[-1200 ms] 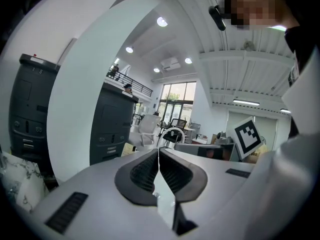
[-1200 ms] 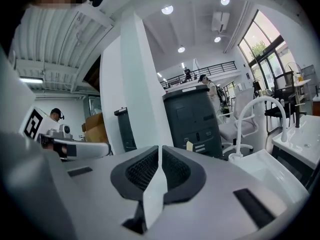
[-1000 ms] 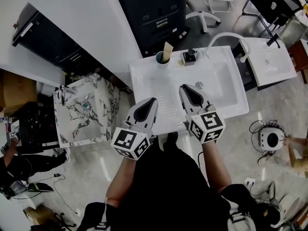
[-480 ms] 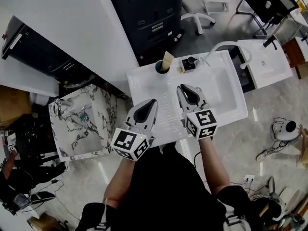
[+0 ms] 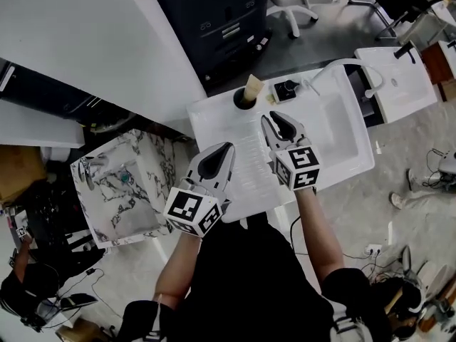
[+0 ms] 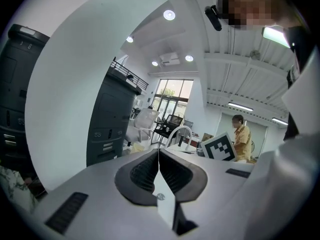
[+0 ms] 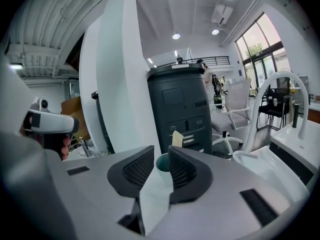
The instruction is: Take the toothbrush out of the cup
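Note:
A dark teal cup [image 5: 241,98] stands at the back left corner of the white sink unit [image 5: 214,123], with a tan toothbrush pack [image 5: 253,87] sticking up out of it. My right gripper [image 5: 275,120] hovers over the counter a short way in front of the cup. Its jaws have just been opening and nothing is between them. In the right gripper view the cup [image 7: 162,162] and the pack [image 7: 177,137] show through the gap of that gripper [image 7: 161,153], still some way ahead. My left gripper [image 5: 224,148] sits further back and left, its jaws [image 6: 159,151] closed together and empty.
A black fitting [image 5: 286,90] and a curved white faucet [image 5: 333,66] stand right of the cup, beside the basin [image 5: 335,130]. A second white sink [image 5: 395,77] is at the right, a marble one [image 5: 121,184] at the left. A dark cabinet [image 5: 214,13] stands behind.
Both grippers have moved forward over the counter toward the cup, the right one further. The right gripper's jaws have parted from shut. The head view has swung a little.

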A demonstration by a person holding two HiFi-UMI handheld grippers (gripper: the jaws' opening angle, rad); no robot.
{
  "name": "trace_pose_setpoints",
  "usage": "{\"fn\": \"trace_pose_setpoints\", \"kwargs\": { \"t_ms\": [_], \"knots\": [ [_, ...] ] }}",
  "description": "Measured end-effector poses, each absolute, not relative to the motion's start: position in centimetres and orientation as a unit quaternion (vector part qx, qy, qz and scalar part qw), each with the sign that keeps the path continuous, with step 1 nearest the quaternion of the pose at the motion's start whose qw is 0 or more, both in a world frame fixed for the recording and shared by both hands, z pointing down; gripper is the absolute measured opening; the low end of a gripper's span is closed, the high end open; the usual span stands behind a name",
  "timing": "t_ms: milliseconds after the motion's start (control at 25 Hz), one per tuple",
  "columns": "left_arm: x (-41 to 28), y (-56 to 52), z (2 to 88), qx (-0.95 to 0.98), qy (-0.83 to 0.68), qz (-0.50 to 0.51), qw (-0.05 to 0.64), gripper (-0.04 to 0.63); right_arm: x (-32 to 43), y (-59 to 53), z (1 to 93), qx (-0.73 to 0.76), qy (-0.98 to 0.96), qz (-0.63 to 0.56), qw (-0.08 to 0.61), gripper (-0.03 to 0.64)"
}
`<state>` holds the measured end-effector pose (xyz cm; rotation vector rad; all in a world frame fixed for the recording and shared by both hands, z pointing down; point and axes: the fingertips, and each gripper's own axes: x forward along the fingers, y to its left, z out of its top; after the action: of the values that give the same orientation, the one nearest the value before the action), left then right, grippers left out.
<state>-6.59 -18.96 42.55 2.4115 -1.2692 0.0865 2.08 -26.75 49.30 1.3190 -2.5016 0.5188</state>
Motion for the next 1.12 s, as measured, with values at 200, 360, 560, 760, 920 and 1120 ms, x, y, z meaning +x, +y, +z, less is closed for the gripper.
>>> {"fn": "trace_pose_setpoints", "kwargs": {
  "t_ms": [200, 360, 560, 760, 920, 1120],
  "knots": [
    [-7.1, -20.0, 43.1, 0.867, -0.45, 0.033, 0.213, 0.018, 1.6, -28.5, 51.0, 0.46, -0.856, 0.184, 0.148, 0.095],
    [-7.5, -20.7, 43.6, 0.866, -0.447, 0.034, 0.221, 0.018, 0.9, -30.0, 52.5, 0.461, -0.851, 0.195, 0.161, 0.111],
    [-8.0, -21.4, 44.2, 0.864, -0.448, 0.033, 0.229, 0.018, 0.8, -31.6, 54.3, 0.469, -0.843, 0.195, 0.177, 0.133],
    [-8.6, -21.9, 44.5, 0.863, -0.448, 0.036, 0.232, 0.018, 0.8, -33.2, 55.6, 0.474, -0.836, 0.199, 0.19, 0.133],
    [-9.1, -22.4, 44.6, 0.862, -0.447, 0.039, 0.233, 0.018, 0.8, -34.4, 56.2, 0.477, -0.833, 0.201, 0.194, 0.133],
    [-9.5, -22.5, 44.6, 0.864, -0.446, 0.043, 0.232, 0.018, 0.6, -35.3, 56.7, 0.477, -0.832, 0.204, 0.197, 0.133]
  ]
}}
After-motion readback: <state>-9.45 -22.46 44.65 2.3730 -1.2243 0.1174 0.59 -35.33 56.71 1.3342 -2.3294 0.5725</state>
